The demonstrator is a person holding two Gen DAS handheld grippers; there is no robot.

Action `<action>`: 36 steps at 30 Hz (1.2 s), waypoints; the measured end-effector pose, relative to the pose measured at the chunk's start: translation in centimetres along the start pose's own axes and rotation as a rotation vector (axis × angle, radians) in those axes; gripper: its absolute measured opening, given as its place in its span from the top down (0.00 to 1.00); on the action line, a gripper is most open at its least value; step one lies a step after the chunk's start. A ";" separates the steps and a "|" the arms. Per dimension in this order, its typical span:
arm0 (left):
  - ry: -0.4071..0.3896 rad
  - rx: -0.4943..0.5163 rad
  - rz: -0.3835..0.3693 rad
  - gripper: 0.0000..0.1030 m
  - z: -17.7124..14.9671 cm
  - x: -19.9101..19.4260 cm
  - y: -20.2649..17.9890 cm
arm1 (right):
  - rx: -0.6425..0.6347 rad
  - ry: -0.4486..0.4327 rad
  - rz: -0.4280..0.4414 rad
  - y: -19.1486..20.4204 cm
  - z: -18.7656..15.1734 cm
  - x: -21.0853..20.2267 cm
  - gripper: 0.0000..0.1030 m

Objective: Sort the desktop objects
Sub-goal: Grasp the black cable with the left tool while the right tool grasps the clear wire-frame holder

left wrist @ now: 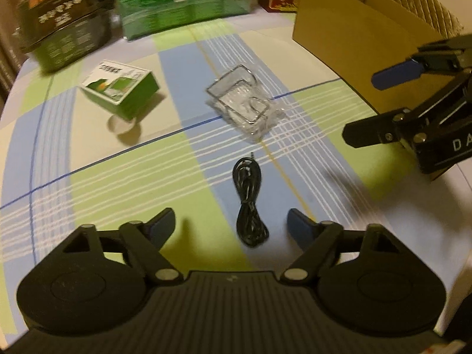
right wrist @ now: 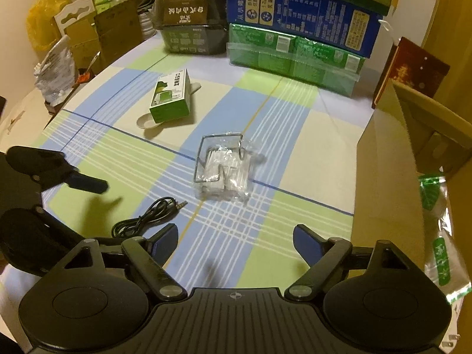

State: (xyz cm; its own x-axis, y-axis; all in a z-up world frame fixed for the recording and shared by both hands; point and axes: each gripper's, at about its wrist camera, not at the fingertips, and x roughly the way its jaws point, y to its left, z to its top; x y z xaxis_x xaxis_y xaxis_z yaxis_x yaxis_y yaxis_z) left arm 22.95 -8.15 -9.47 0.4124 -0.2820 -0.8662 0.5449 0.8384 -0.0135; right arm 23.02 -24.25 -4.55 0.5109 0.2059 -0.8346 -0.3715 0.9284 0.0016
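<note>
A coiled black audio cable (left wrist: 249, 203) lies on the checked tablecloth between the tips of my open, empty left gripper (left wrist: 231, 227). It also shows in the right wrist view (right wrist: 147, 216). A clear plastic bag with a metal wire holder (left wrist: 243, 103) lies further out, also seen in the right wrist view (right wrist: 224, 168). A small green box (left wrist: 121, 90) rests on a white spoon (right wrist: 149, 122). My right gripper (right wrist: 236, 242) is open and empty above the cloth, and shows at the right in the left wrist view (left wrist: 365, 106).
An open cardboard box (left wrist: 348, 32) stands at the right, with a green-printed plastic bag (right wrist: 439, 230) beside it. Stacked green, blue and black cartons (right wrist: 295, 29) line the far edge. Bags and boxes (right wrist: 73, 38) sit off the table's left side.
</note>
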 end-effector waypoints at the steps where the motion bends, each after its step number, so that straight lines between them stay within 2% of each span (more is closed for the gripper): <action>1: 0.001 0.008 -0.008 0.29 0.1 0.4 -0.1 | -0.003 0.000 -0.003 -0.1 0.1 0.1 0.21; 3: -0.004 0.025 -0.016 0.35 0.2 1.0 -0.3 | -0.006 0.001 -0.008 -0.2 0.2 0.5 0.23; 7: 0.014 0.044 -0.040 0.58 0.4 2.1 -0.6 | 0.003 0.007 -0.010 -0.7 0.3 1.2 0.27; 12: 0.011 0.069 -0.051 0.68 0.3 2.4 -0.7 | -0.003 0.018 -0.007 -0.7 0.5 2.1 0.28; 14: 0.009 0.064 -0.045 0.87 0.3 2.3 -0.2 | -0.005 0.019 -0.004 -0.5 0.6 2.4 0.30; 19: 0.011 0.026 -0.002 0.87 -0.2 1.7 1.8 | -0.005 0.016 0.013 -0.1 1.1 3.7 0.34; 23: -0.001 -0.049 0.049 0.87 -0.9 1.3 4.1 | 0.008 0.011 0.042 0.3 1.7 5.3 0.35; 26: -0.012 -0.101 0.055 0.87 -1.3 1.0 5.6 | 0.012 -0.011 0.054 0.7 2.3 6.2 0.37; 29: -0.021 -0.108 0.060 0.87 -1.4 1.0 5.9 | 0.006 -0.019 0.063 1.1 2.9 7.3 0.39; 31: -0.028 -0.106 0.062 0.87 -1.4 0.9 5.9 | -0.003 -0.019 0.058 1.5 3.2 8.0 0.42; 36: -0.042 -0.095 0.058 0.85 -1.4 1.2 5.9 | -0.047 -0.029 0.035 2.5 3.7 9.2 0.56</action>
State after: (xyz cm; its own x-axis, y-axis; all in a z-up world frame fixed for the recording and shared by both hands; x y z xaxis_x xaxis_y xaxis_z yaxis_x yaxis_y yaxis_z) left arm 25.68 -2.86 -11.26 0.4727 -0.2495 -0.8452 0.4483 0.8938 -0.0131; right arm 29.65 -18.89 -10.20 0.5187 0.2472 -0.8184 -0.4250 0.9052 0.0041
